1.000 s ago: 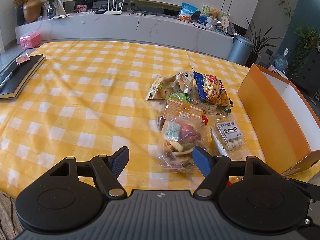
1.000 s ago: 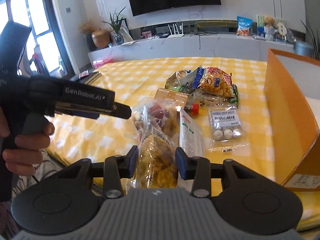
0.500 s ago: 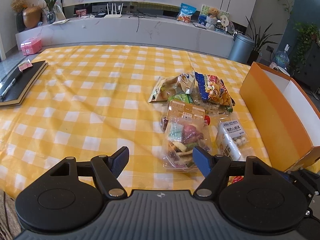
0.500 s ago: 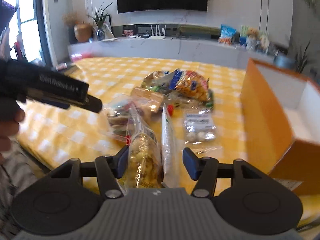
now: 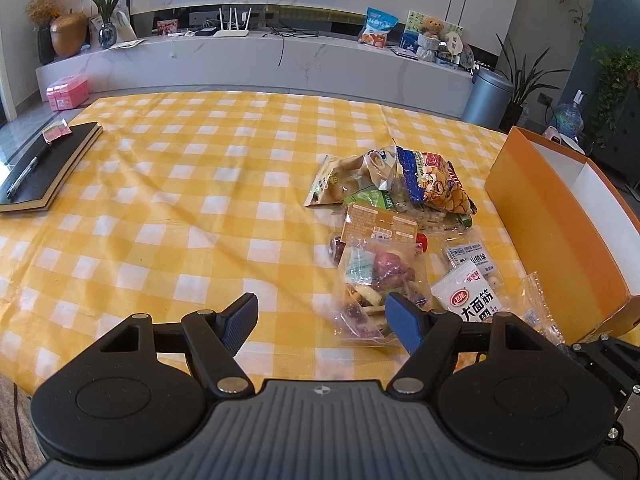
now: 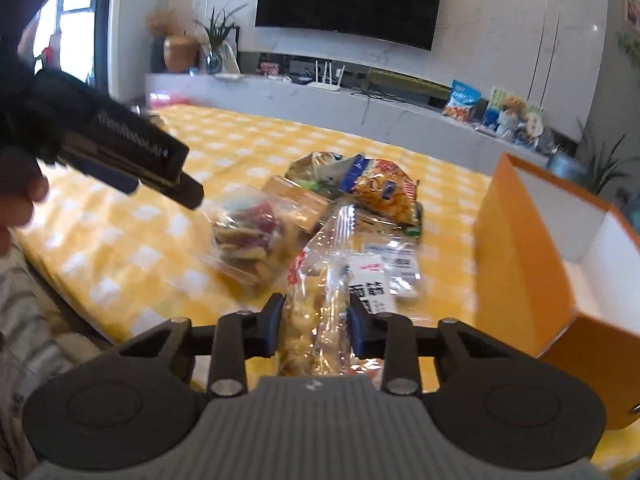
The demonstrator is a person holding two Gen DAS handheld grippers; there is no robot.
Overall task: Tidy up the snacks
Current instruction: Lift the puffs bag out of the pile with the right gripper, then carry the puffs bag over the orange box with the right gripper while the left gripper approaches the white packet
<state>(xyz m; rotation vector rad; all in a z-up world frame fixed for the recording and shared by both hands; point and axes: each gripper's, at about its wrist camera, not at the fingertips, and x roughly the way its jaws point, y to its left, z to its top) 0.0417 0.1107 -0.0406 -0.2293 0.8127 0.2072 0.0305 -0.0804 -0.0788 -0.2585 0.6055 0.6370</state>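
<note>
A pile of snack bags lies on the yellow checked tablecloth. An open orange box with a white inside stands at the right; it also shows in the right wrist view. My right gripper is shut on a clear bag of yellow snacks and holds it above the table's near edge, left of the box. My left gripper is open and empty, just in front of a clear bag of mixed dried fruit. The left gripper's body shows in the right wrist view.
A black notebook with a pen lies at the table's left edge. A white packet with red print and a small packet lie near the box. A long white TV bench stands behind the table.
My right gripper has lifted the clear bag of yellow snacks and turned right toward the orange box. My left gripper stays open and has drawn back slightly.
</note>
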